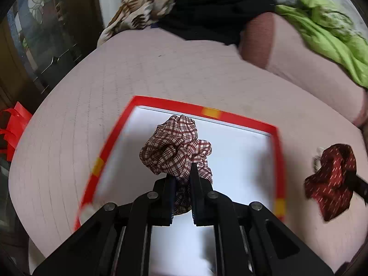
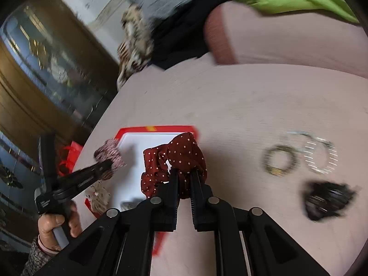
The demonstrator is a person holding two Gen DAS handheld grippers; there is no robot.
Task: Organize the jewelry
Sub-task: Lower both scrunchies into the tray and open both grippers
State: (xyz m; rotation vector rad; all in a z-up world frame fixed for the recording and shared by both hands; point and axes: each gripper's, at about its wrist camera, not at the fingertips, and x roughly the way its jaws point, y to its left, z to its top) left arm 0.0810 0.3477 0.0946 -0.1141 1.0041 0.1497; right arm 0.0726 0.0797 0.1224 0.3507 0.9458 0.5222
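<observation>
1. The plaid scrunchie (image 1: 176,148) sat pinched between the jaws of the left gripper (image 1: 182,172), which were clamped on its lower folds; most of the fabric bulged above the fingertips, centre of the left wrist view, over the white inside of the red-rimmed tray (image 1: 165,103).
2. The dotted red scrunchie (image 2: 177,161) was likewise clamped in the right gripper (image 2: 185,174), jaws closed on its lower edge, fabric standing above the tips at centre frame, over the tray's right rim.
3. In the right wrist view the left gripper reached in from the lower left, held by the left hand (image 2: 57,225), with the plaid scrunchie at its tip near the tray's upper-left corner.
4. Count, scrunchies: two held, plus one pale scrunchie (image 2: 99,197) lying at the tray's lower-left edge; three in all.
5. Count, trays: one, resting on the pinkish bed cover (image 1: 161,69).
6. Count, loose items at right of the right wrist view, on the cover: one dark gold-toned bangle (image 2: 279,159), one clear ring-shaped bangle (image 2: 319,158) just beside it, with a thin silvery loop above them, blurred; one black piece (image 2: 326,200) below, too blurred to identify.
7. Upper frame: one green cloth (image 1: 326,34) at upper right, one leaf-patterned cloth (image 1: 138,7) at upper left.
8. One red bag (image 1: 13,126) showed at the left edge, off the cover.
</observation>
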